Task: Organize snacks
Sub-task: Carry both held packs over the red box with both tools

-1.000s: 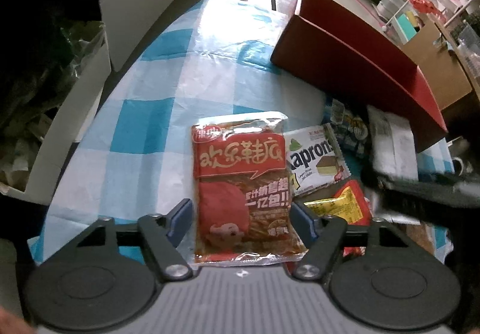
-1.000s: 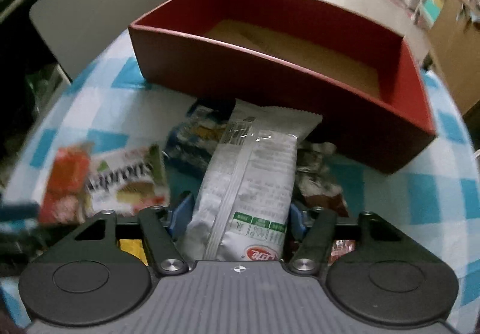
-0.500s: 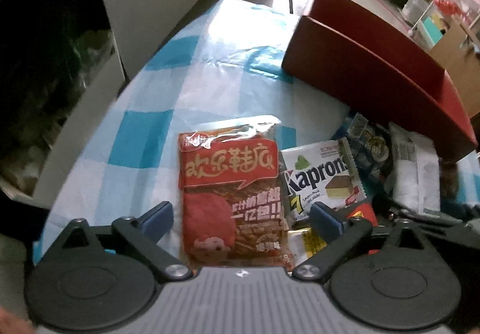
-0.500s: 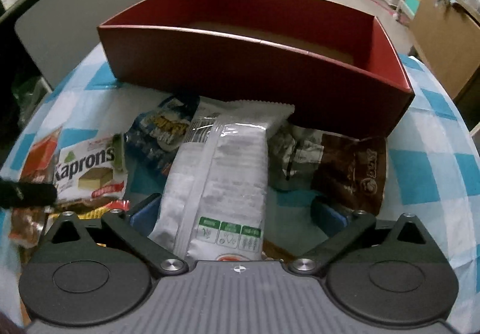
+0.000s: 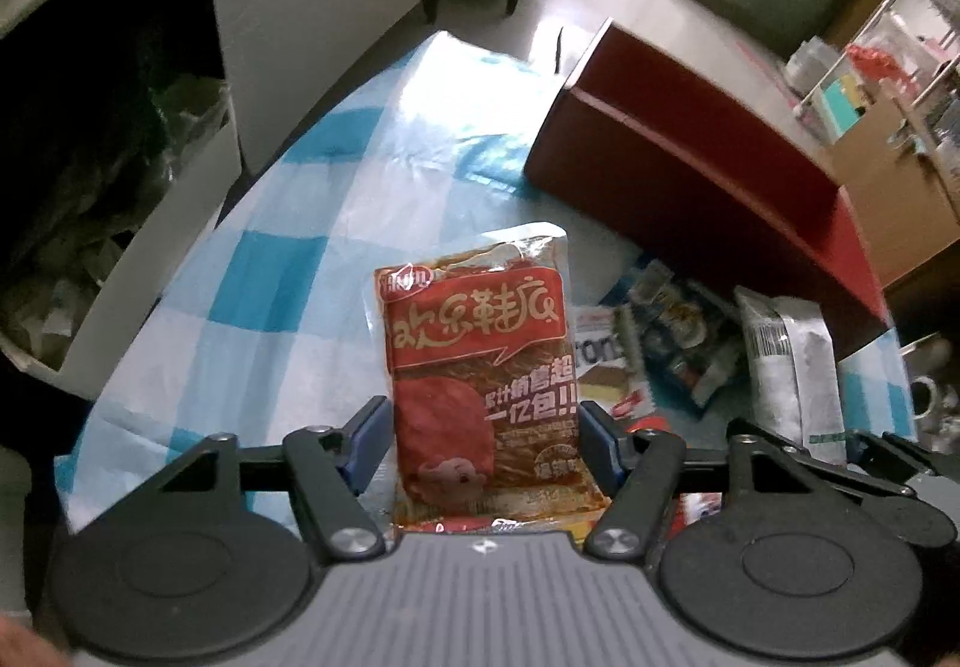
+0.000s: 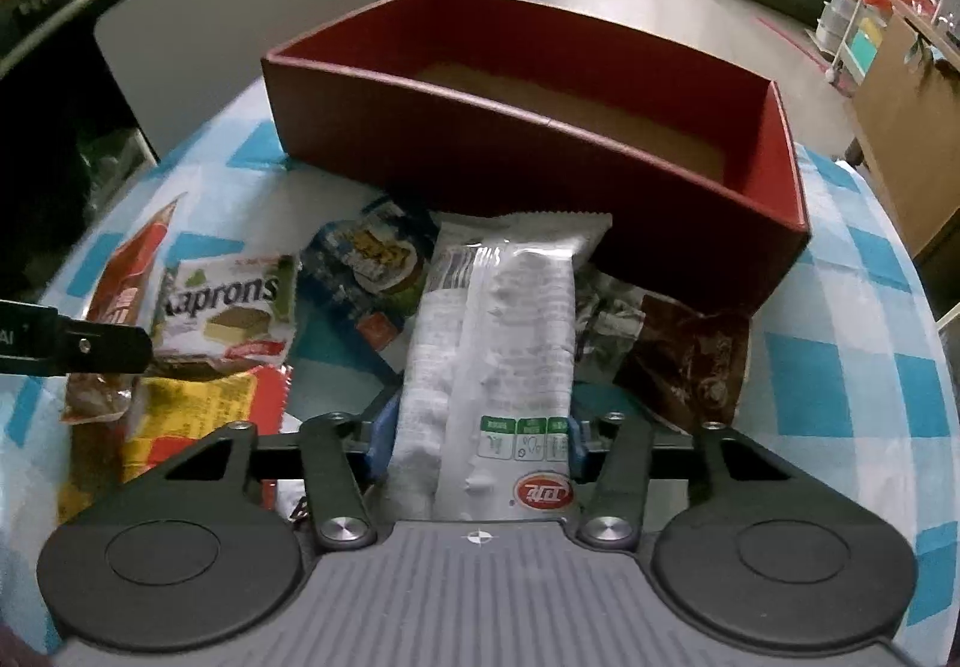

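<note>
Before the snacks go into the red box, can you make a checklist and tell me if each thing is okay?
1. Left gripper closed on the red packet: ok, its jaws have just been closing and both pads press its sides.
2. Right gripper closed on the white packet: ok, jaws just closed onto it.
3. Red box open with room inside: ok, only its bare floor shows.
4. Red packet lifted off the cloth: cannot tell.
5. White packet free of the brown wrapper beside it: cannot tell.
</note>
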{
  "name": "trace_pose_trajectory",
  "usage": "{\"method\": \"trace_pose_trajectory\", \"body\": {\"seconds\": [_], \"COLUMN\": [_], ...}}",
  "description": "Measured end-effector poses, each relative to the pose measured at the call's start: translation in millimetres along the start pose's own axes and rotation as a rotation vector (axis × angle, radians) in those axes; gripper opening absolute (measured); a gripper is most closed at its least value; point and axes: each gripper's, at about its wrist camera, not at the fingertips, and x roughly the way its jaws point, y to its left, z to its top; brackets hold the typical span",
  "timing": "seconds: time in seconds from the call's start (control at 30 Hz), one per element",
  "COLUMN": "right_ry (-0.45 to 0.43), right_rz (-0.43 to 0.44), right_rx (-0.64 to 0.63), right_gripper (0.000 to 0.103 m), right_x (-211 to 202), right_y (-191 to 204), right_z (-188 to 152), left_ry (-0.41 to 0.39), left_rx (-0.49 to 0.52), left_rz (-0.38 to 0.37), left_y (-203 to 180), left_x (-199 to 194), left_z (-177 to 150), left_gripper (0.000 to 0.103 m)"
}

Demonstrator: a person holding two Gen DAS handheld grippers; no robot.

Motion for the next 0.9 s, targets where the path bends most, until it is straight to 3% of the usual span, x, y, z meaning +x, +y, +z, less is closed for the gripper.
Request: {"method": "trace_pose_trajectory", "body": {"seconds": [0.3,0.9], "right_ry": [-0.072,-0.174], "right_rz": [0.048,0.093], "right_rx": [0.091,0.139], "right_gripper": [0.058,0.058], "right_x": [-27,-46], "right_y": [-22,-38], "right_z": [0,24], "left_ry": [-0.063,-0.192], "left_rx": [0.043,0.156], "left_rz": [-0.055,-0.052], "left_y": [-28,-76], "left_x": [-9,-8], "left_z": [8,45], "left_gripper": [0.060,0.060]}}
